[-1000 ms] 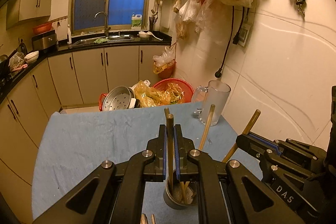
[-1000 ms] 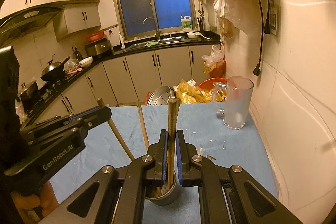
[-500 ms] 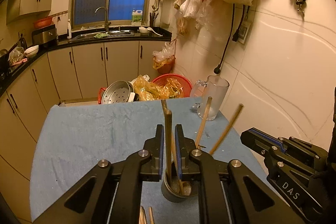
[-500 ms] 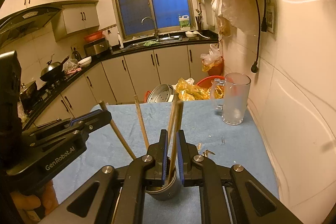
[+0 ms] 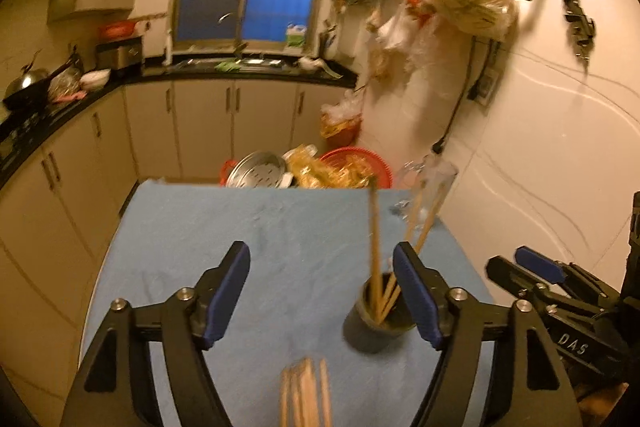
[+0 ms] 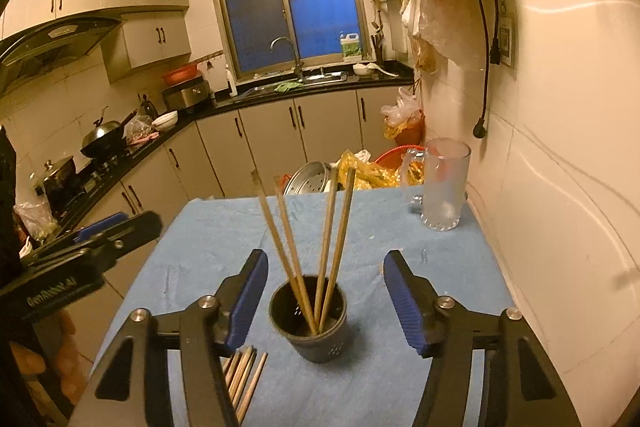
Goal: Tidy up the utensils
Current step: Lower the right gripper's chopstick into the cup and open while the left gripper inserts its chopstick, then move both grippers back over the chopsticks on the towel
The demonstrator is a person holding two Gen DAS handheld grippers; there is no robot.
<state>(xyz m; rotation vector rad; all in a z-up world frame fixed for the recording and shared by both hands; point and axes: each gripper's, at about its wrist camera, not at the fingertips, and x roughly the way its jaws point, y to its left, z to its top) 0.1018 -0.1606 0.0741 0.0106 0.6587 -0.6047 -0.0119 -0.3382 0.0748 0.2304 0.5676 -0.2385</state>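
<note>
Since the earlier frames both chopsticks are released, so four chopsticks (image 6: pixel 306 255) are seen standing in the dark cup (image 6: pixel 308 323) mid-worktop between the wide-open, empty jaws of the right gripper (image 6: pixel 325 297) and left gripper (image 5: pixel 321 297), while loose chopsticks (image 6: pixel 244 375) are left lying at the near edge.

Left gripper (image 5: pixel 322 291) spread wide, empty; dark cup (image 5: pixel 374 323) of chopsticks (image 5: pixel 375 247) by its right finger, loose chopsticks (image 5: pixel 306 393) lying beneath
</note>
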